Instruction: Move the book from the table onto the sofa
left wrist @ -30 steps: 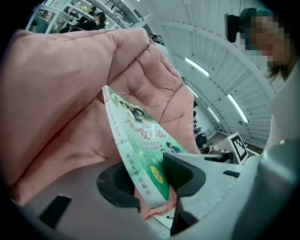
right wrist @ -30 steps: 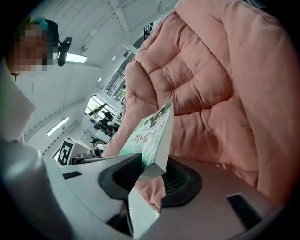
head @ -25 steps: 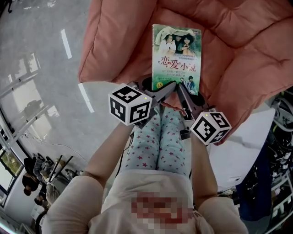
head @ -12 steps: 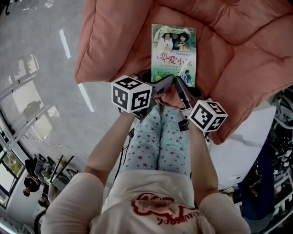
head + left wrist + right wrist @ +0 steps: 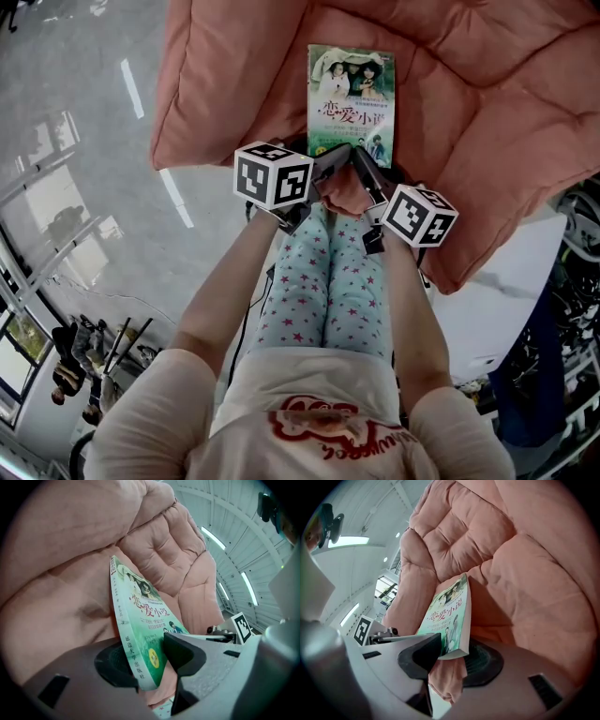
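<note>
The book, with a green cover and a photo of people on it, is over the pink sofa cushion, close to its seat. My left gripper is shut on the book's near left corner by the spine. My right gripper is shut on the near right corner. In the left gripper view the book stands on edge between the dark pads of my left gripper. In the right gripper view the book has its lower corner pinched in my right gripper, with cushion folds right behind it.
A glossy grey floor lies left of the sofa. A white table sits at the lower right, with dark clutter beyond it. The person's legs in star-print trousers are just below the grippers. People stand far off at the lower left.
Both grippers have carried the book further over the cushion and down towards it. The marker cubes have drawn closer to the sofa's front edge.
</note>
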The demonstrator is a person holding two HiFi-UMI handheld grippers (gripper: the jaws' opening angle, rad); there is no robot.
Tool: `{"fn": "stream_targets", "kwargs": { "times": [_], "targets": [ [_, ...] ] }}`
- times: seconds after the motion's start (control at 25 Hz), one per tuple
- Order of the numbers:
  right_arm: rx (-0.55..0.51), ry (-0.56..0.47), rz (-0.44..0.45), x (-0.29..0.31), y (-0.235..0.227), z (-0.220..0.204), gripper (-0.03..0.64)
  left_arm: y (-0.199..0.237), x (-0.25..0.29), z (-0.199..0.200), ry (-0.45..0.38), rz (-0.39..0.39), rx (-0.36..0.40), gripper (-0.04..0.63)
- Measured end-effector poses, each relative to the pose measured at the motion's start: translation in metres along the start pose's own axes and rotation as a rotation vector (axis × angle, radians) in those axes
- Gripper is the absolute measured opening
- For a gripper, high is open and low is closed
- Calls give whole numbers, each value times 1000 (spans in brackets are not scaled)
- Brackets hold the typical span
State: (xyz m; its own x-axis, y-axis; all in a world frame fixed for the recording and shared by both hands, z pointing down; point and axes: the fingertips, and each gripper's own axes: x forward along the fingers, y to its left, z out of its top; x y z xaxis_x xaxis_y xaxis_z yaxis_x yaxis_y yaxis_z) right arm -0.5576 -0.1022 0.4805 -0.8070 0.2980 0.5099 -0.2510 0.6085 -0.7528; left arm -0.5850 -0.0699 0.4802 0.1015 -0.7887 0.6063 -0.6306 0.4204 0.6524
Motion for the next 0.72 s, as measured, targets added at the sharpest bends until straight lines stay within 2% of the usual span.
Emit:
{"fn": "stream_targets", "kwargs": {
  "times": [0.28, 0.44, 0.56, 0.64, 0.72],
  "targets": [
    [-13, 15, -52, 11, -9, -9, 138, 20, 1, -9, 36, 150, -16, 213],
    [-71, 33, -139, 12, -8, -13, 181, 27, -9, -11, 46, 231, -4, 233],
    [-128, 63, -247, 7, -21, -16, 223, 30, -13, -20, 76, 288, 36, 236],
    [-169, 81, -307, 2, -30, -17, 222, 32, -18, -26, 93, 332, 64, 236],
    [-189, 91, -317, -1, -29, -19, 222, 36, -27, -31, 86, 370, 66, 238]
  ]
}}
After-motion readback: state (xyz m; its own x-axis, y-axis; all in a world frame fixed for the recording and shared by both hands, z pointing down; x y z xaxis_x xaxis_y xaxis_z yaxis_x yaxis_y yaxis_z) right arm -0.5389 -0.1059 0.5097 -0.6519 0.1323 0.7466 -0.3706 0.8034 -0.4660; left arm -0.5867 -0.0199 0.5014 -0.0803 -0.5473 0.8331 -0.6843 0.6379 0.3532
